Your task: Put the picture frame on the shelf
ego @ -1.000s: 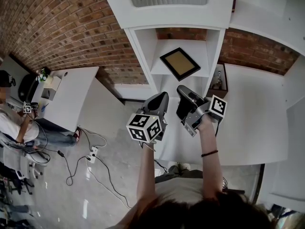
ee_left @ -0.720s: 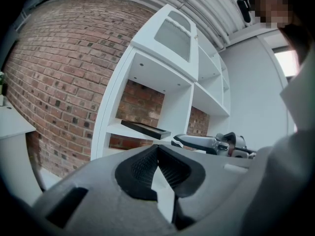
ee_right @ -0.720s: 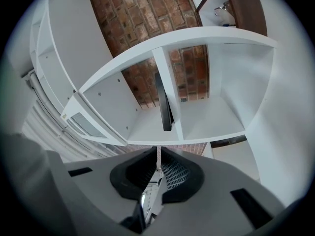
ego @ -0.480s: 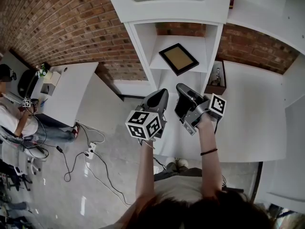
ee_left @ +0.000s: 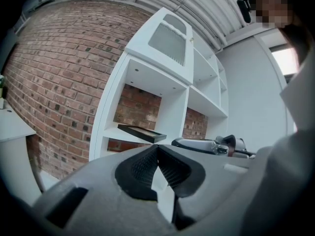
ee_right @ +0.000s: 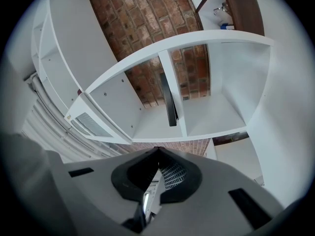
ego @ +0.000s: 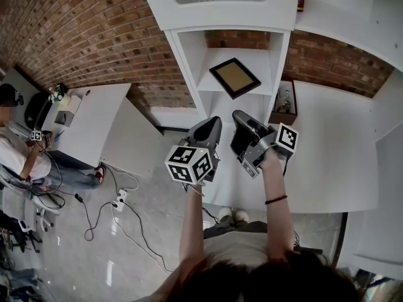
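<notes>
The picture frame (ego: 235,77), black-edged with a tan middle, lies flat on a white shelf board (ego: 261,60), one corner over the front edge. It also shows in the left gripper view as the frame (ee_left: 141,133) and in the right gripper view as the frame (ee_right: 170,102). My left gripper (ego: 214,123) and right gripper (ego: 239,116) hang side by side in front of and below that shelf, apart from the frame. The left gripper (ee_left: 157,146) is shut and empty. The right gripper (ee_right: 157,150) has just been closing; its jaws meet with nothing between them.
The white shelf unit (ego: 189,61) stands against a brick wall (ego: 94,30). A dark wooden box (ego: 286,102) with small objects sits to its right above a white counter (ego: 334,162). A white table (ego: 94,124), a seated person (ego: 19,162) and floor cables (ego: 119,203) are at the left.
The head view has shifted a little, so the shelf and frame sit slightly higher in the picture. Both grippers stay in about the same place before the shelf.
</notes>
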A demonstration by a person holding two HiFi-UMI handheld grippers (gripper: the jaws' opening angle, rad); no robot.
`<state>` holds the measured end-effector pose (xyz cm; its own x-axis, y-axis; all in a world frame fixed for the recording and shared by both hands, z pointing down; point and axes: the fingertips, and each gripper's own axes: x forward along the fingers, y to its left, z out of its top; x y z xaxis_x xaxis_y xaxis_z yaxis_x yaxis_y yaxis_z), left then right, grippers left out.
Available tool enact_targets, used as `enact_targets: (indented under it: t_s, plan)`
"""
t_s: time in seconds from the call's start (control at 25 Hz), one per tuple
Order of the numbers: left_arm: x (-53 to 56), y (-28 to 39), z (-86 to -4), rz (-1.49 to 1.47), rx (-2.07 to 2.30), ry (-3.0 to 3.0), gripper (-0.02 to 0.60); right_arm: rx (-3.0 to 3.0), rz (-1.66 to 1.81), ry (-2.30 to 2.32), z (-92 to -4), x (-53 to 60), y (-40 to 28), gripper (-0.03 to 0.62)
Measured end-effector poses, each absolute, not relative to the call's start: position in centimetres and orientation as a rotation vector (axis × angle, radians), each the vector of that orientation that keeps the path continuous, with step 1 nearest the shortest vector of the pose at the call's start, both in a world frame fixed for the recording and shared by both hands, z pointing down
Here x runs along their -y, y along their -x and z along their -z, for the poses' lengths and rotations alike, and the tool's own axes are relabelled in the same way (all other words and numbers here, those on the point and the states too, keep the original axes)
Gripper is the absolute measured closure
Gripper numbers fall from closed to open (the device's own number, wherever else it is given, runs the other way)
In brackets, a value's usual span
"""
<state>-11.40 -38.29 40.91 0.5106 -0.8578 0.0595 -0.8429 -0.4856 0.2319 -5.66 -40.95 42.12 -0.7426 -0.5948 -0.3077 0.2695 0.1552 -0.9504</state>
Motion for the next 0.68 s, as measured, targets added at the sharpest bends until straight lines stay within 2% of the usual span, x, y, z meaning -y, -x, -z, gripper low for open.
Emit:
enact_targets:
  t_s: [0.68]
  plan:
    - [38.4,11.9,-40.0,0.109,1.449,-2.531,0.571,-1.749,1.655,0.291,-41.0,41.2,5.8,0.585]
